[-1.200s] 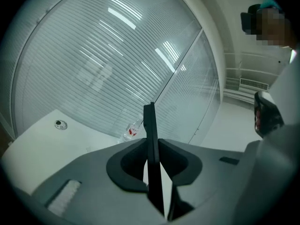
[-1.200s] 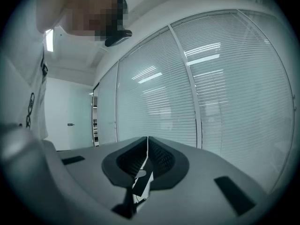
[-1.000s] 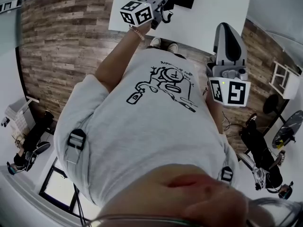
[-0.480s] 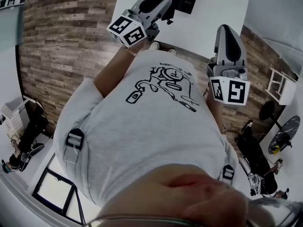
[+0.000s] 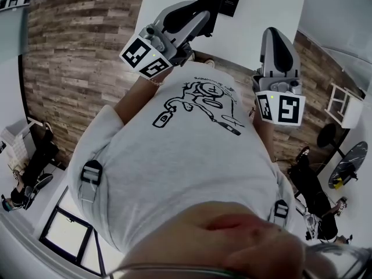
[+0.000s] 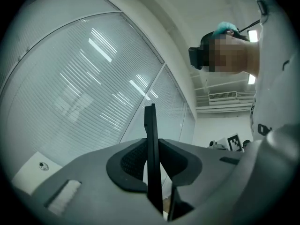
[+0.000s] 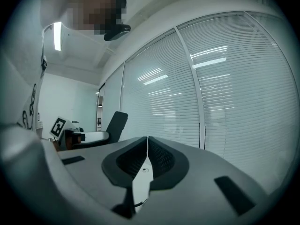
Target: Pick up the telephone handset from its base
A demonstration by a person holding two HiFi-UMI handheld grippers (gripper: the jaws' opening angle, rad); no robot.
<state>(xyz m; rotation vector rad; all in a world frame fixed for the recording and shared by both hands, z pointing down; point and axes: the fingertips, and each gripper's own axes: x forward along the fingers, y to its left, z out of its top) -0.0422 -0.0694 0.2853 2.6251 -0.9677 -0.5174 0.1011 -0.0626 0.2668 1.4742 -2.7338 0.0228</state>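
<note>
left gripper (image 6: 153, 162) clamped on thin black telephone handset (image 6: 150, 125) seen edge-on, window blinds (image 6: 84, 88) behind, person (image 6: 277, 78) at right

Open white table (image 5: 256, 10) ahead

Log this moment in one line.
left hand-held gripper: shut on handset | right hand-held gripper: shut, empty | handset: held over white table

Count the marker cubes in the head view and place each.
2. One marker cube sits on the left gripper at upper left; the other on the right gripper at right. None appears hidden.
</note>
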